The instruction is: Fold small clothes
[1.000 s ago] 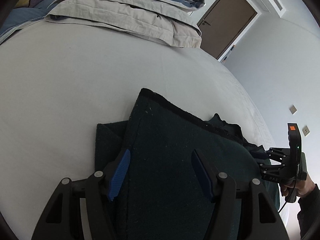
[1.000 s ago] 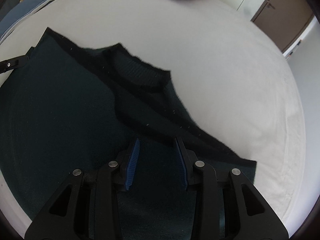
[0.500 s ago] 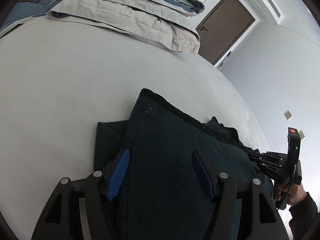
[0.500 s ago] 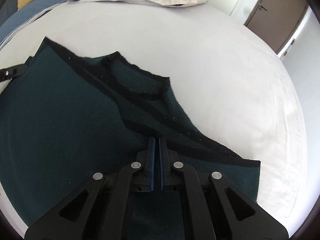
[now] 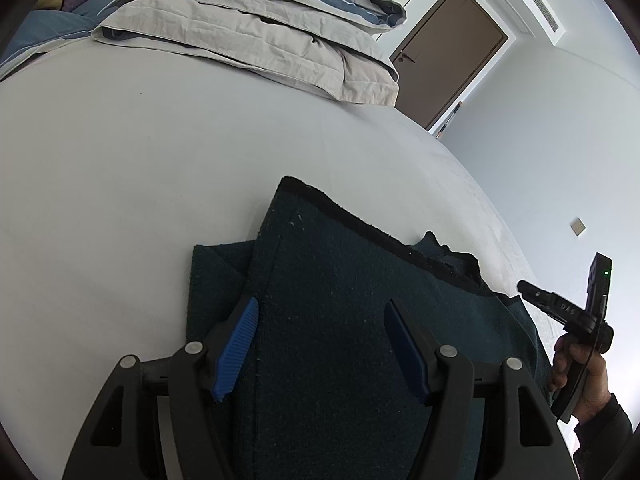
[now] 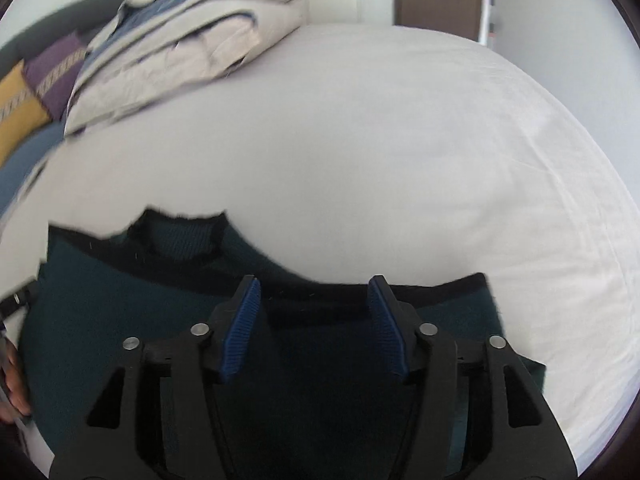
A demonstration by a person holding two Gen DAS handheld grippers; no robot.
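Dark green knit, soft and limp, lies partly folded under both my grippers: left gripper wide over the sweater, right gripper wide near its black hem. I'd pinch that trimmed edge. Beyond the sweater, white bed, then pillows.

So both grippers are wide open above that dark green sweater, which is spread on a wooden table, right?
Not a table: the dark green sweater lies on a white bed, as the right wrist view shows. The left gripper and right gripper are indeed open above it.
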